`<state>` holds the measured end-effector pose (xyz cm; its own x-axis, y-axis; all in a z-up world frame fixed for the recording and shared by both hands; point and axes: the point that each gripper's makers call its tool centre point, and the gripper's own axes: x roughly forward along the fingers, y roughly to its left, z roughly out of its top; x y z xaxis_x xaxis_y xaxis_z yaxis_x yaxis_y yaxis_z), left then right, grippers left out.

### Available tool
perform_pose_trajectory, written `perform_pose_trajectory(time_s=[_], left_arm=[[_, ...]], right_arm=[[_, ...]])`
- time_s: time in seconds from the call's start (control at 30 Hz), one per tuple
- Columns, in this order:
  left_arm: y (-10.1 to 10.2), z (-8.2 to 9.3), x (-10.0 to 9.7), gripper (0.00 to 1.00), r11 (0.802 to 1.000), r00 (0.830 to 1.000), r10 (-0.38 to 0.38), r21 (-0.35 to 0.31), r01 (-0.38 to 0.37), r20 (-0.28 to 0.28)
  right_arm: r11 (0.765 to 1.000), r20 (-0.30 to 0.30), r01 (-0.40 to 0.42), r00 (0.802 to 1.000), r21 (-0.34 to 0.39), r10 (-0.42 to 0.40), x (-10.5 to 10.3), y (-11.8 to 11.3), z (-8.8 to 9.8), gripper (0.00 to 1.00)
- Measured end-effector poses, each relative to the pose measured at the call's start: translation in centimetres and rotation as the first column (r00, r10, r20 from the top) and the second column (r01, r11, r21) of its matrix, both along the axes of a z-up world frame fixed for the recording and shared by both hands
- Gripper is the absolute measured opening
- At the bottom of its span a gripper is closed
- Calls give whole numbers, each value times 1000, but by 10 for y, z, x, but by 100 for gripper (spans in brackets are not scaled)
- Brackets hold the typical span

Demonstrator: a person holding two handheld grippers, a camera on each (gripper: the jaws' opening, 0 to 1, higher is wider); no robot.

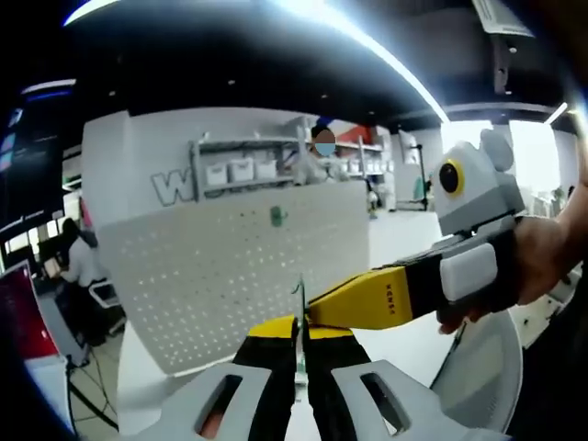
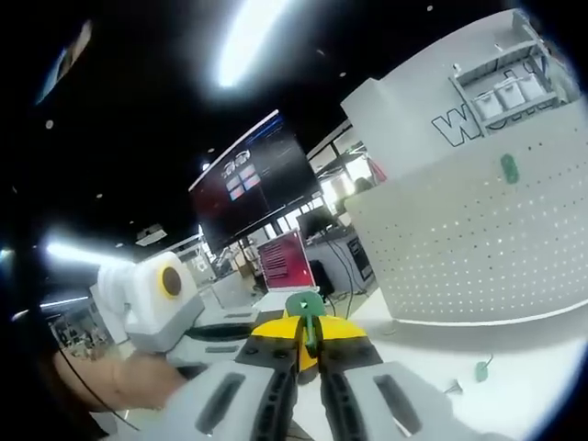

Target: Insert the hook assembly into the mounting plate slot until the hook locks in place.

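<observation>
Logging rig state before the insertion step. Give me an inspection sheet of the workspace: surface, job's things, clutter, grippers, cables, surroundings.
Surface: white table, pegboard standing on it.
Job's things: green hook piece in the right gripper; thin metal hook in the left gripper; a green hook already on the pegboard; a spare green hook lies on the table.
Clutter: nothing seen.
Grippers: both shut on their pieces; right gripper's yellow tip meets the left's.
Cables: dark ones behind the red screen.
Surroundings: shelf with bins, wall monitor, seated person.
</observation>
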<state>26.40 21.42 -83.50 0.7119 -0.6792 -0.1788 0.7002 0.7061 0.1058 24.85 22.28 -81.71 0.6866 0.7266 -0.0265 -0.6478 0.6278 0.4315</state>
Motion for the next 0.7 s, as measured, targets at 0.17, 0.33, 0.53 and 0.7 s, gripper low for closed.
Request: perform_pose_trajectory(time_s=[0.17, 0.33, 0.53, 0.7], left_arm=[[-1, 2, -1, 1, 1000, 1000, -4, -5, 4, 10], [-3, 4, -2, 1, 1000, 1000, -5, -2, 5, 19], [-3, 7, -4, 1, 996, 999, 20, -88, -22, -26], [-5, 5, -5, 1, 992, 998, 13, -125, -21, -60]], right_arm=[[1000, 1, 5, 1000, 11, -5, -1, -1, 2, 4], [998, -3, 33, 999, 54, -32, -3, -4, 3, 4], [997, 23, 50, 998, 55, -51, -4, -4, 9, 2], [999, 65, 46, 997, -5, -45, -5, -4, 8, 1]])
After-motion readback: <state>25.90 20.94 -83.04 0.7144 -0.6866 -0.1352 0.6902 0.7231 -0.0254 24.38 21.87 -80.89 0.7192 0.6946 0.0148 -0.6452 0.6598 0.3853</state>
